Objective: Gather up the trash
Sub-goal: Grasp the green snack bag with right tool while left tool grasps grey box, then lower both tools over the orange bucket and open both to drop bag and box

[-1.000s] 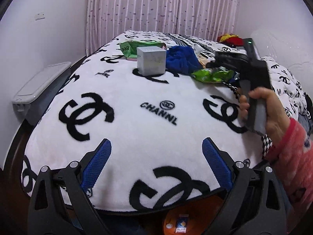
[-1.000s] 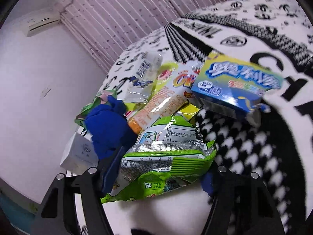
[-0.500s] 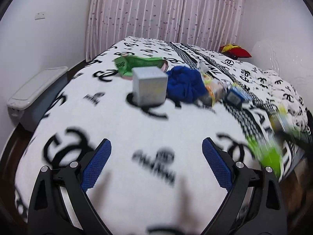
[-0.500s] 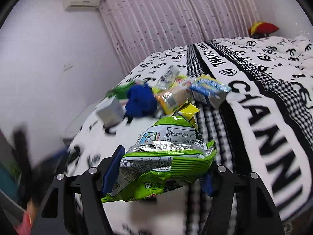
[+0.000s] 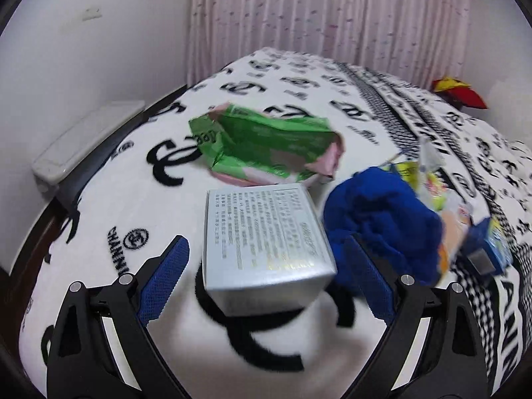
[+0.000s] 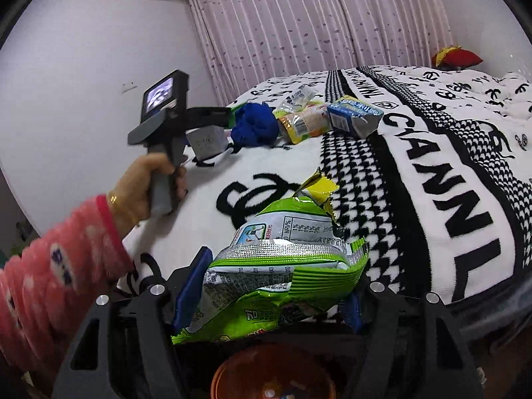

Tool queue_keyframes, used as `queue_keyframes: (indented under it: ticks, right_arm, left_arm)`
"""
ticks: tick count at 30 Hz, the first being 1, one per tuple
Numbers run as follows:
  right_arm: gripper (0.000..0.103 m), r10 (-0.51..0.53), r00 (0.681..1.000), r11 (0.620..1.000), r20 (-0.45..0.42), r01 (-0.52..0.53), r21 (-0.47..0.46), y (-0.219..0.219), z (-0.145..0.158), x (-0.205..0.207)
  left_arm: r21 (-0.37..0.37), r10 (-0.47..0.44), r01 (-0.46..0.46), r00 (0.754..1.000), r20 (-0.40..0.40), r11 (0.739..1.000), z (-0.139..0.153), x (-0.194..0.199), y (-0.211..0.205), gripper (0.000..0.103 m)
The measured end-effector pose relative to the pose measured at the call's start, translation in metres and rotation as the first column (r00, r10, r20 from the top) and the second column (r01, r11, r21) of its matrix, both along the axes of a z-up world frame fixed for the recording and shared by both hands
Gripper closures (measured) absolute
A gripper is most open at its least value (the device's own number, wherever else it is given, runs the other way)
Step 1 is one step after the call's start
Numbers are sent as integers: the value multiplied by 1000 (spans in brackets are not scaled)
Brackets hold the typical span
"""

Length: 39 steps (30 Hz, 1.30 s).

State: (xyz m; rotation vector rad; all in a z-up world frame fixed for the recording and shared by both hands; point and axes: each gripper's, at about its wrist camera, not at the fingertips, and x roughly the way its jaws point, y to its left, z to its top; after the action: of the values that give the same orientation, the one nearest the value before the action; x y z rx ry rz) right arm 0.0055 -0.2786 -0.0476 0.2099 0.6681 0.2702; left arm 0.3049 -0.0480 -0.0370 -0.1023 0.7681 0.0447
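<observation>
My right hand-held gripper is clamped on a green chip bag, holding it above an orange bin at the bed edge. My left hand-held gripper is spread wide around a silver box on the bed, pads not touching it, blue cloth just beside.

Soft, even indoor light fills both views, with a faint pink glow through the curtain. Shadows are weak. The left wrist view is smeared by motion: the silver box and blue cloth look streaky. The right wrist view is sharper, though the pink sleeve blurs. Fisheye bending and dark corners frame each.
</observation>
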Motion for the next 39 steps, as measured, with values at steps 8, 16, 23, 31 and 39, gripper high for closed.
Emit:
queue_keyframes:
  ticks: [8,16,23,31,39]
  right_arm:
    - [36,-17,1000,1000,7,17,-26,2,1,1]
    - [36,-49,999,995,12,49,-82,5,5,-11]
    - [36,-72,997,990,-6,71,-120,1,4,-28]
    - [36,-40,995,986,-93,24,-163,3,-19,-58]
    - [36,-7,969,977,-247,-46,-207,17,-70,-77]
  left_arm:
    - [-4,-20,20,999,-34,1000,-5,-8,7,42]
    - [32,-131,130,991,10,991,17,-72,11,42]
    - [44,-324,323,945,30,945,26,-189,15,42]
    - [-26,-576,576,813,-88,817,-8,-310,-1,42]
    - [-154,-658,644,699,-280,749,-89,-342,-24,42]
